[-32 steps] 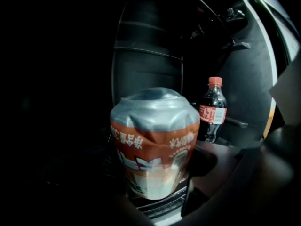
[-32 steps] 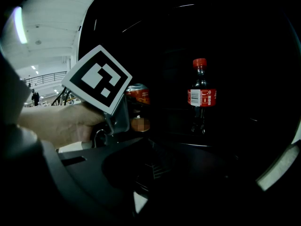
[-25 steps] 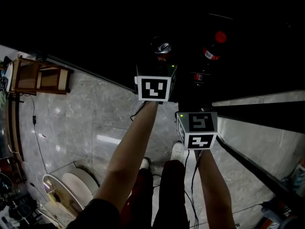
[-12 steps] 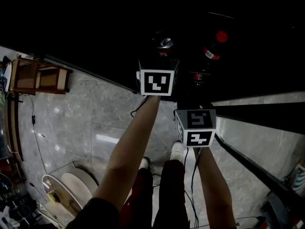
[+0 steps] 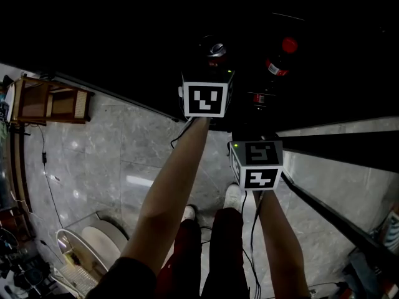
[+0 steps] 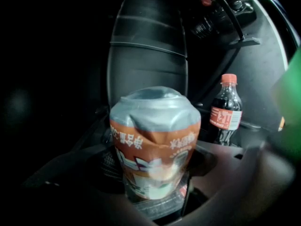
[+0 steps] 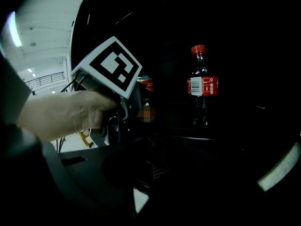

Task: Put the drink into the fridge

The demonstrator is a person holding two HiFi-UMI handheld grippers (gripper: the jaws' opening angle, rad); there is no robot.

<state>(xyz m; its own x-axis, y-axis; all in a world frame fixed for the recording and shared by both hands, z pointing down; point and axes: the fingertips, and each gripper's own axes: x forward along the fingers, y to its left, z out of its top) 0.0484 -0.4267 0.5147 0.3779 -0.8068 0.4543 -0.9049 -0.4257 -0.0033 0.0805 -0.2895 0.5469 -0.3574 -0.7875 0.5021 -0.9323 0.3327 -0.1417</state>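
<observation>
Head view looks down on us at the fridge (image 5: 112, 30), its unlit interior filling the top of the frame in black, with a pale marble floor (image 5: 112, 161) spread below it. A wooden stand (image 5: 53, 98) sits at the floor's left edge, well apart from us. Both our forearms reach forward from the bottom of the frame, each ending in a gripper topped with its marker cube. Our left gripper (image 5: 213, 67) is the farther in, its cube over the fridge's lower edge. Our right gripper (image 5: 254, 132) hangs just behind it and to its right, lower in the frame. In the right gripper view, that gripper's jaws stand apart in the gloom with nothing between them. A bottle (image 5: 277, 61) of dark cola, red-capped and red-labelled, stands upright inside the fridge, to the right of the left gripper and apart from it. Smallest is the can (image 6: 155, 135), the drink itself, orange-labelled, silver-shouldered and dented. It is upright and clamped between the left gripper's jaws, held within the fridge's dark opening, left of the bottle and nearer to us.
</observation>
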